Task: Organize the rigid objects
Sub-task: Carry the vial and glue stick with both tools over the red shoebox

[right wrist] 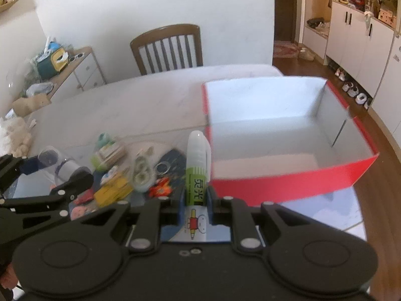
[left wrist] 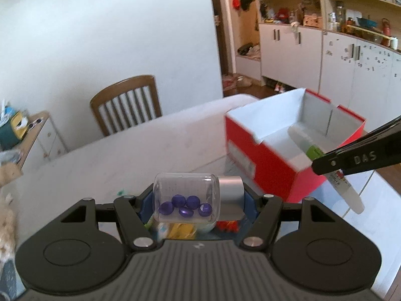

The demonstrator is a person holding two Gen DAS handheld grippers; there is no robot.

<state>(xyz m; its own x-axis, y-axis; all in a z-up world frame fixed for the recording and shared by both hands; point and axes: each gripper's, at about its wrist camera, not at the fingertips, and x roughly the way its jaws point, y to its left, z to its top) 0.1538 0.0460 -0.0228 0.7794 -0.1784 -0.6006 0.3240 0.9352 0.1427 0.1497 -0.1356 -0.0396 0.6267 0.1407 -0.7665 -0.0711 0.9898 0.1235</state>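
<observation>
We are mid-carry with both hands loaded, heading for the red box (right wrist: 288, 185). Our left gripper (left wrist: 198, 200) grasps a small clear jar (left wrist: 185, 195) sideways, one pad on its base and one on its silver cap, off the table and short of the box's near corner. Inside the jar lie five purple beads (left wrist: 185, 207). Our right gripper (right wrist: 196, 200) is clenched on a glue bottle (right wrist: 196, 165), its white nozzle pointing forward just beside the box's left wall. The box looks empty from the right wrist: white floor and walls, nothing lying in it that we can see. To the left of the box a heap of small items (right wrist: 130, 173) waits on the table. Next, we judge, each hand must travel over the rim, lower, and release without the two grippers colliding.
</observation>
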